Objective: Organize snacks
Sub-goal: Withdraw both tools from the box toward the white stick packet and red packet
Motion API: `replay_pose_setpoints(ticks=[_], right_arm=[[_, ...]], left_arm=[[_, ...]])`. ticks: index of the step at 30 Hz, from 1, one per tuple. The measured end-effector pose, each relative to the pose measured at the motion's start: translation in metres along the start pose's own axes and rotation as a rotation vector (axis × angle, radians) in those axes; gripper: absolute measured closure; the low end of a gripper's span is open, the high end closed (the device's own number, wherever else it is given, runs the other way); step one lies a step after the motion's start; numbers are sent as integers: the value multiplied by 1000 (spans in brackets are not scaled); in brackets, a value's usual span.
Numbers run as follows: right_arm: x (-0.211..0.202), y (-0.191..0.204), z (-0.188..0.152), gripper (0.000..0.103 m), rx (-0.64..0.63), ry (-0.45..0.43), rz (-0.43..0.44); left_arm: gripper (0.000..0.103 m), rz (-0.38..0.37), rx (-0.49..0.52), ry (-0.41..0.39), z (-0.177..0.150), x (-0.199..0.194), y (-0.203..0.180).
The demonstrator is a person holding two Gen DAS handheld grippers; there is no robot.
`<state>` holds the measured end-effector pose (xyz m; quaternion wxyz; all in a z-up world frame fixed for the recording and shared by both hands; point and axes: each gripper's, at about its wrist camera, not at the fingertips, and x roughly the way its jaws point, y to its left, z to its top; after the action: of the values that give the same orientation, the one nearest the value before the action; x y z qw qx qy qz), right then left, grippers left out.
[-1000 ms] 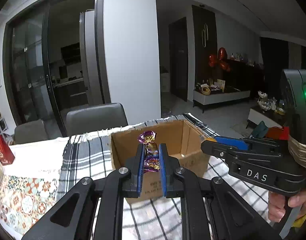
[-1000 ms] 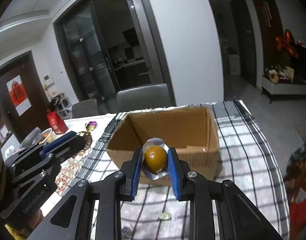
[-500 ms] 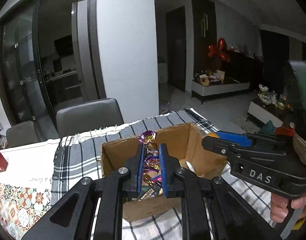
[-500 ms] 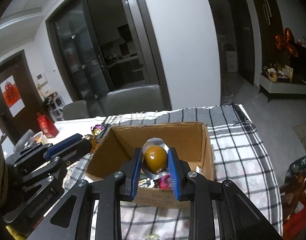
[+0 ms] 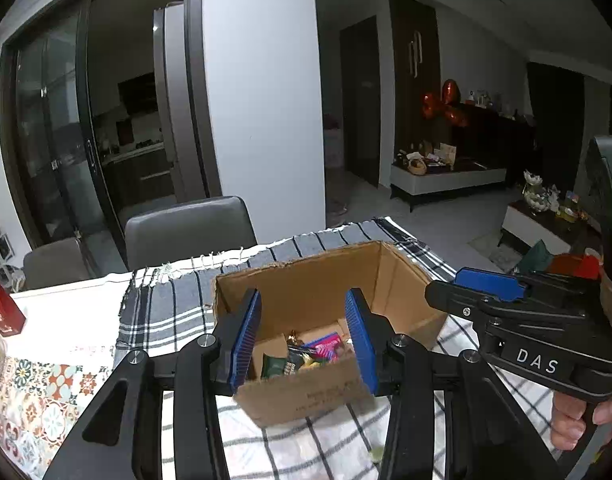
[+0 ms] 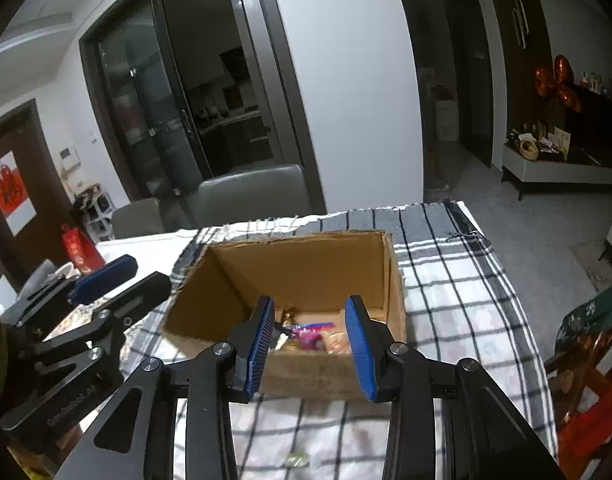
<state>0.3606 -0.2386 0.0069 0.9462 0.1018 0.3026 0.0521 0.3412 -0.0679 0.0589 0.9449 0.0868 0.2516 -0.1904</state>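
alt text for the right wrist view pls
The right gripper hangs open and empty over an open brown cardboard box holding wrapped snacks, its jaws having just opened. The box sits on a black-and-white checked cloth; the left gripper is alongside.

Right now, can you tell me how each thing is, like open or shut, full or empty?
Left gripper: open, fingers just spread, nothing between them.
Right gripper: open, fingers just spread, nothing between them.
Cardboard box: top open, upright on the checked cloth.
Snacks: lying loose on the box floor.
Glass doors: can't tell.
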Motion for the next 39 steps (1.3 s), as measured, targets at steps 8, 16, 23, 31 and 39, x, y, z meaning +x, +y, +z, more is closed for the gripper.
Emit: replay_pose_setpoints(ticks=[8, 16, 23, 31, 39], right_arm=[[-34, 13, -27, 65, 9, -12, 15], [-68, 25, -59, 65, -6, -36, 29], [-91, 30, -91, 65, 59, -14, 67], [-96, 28, -124, 65, 106, 21, 51], [-97, 29, -162, 65, 85, 20, 28]], left_arm=[[60, 13, 22, -17, -22, -42, -7], [60, 28, 17, -42, -55, -79, -11], [60, 20, 32, -21, -87, -99, -19], [60, 24, 36, 1, -120, -114, -22], [60, -4, 63, 0, -155, -123, -31]])
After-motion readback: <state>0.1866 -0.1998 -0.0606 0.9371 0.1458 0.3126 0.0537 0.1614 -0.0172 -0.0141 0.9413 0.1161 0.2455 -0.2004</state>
